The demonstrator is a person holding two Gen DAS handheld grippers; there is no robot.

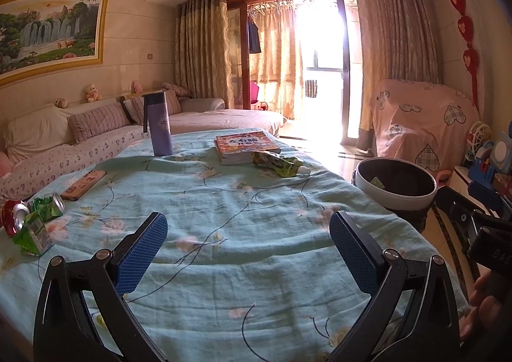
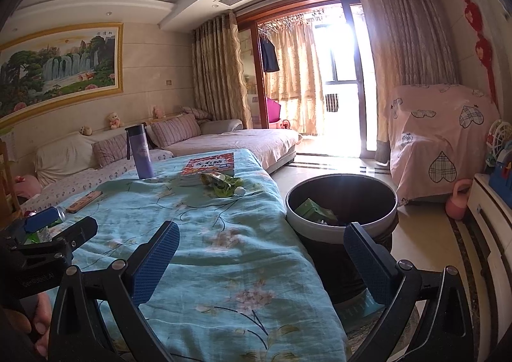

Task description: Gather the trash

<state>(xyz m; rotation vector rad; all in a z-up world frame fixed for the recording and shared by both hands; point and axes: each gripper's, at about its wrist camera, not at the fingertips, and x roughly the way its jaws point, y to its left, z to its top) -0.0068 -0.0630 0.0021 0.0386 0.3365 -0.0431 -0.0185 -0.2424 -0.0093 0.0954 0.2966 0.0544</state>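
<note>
A table under a light-blue floral cloth holds trash. At its left edge lie a crushed red can, a silver can and green cartons. A green drink pouch lies by the books; it also shows in the right wrist view. A round bin stands right of the table, with a green carton inside. My left gripper is open and empty over the cloth. My right gripper is open and empty at the table's right edge, beside the bin.
A purple bottle, a stack of books and a wooden remote-like case stand on the table. A sofa runs behind. A covered chair and a toy shelf are at the right.
</note>
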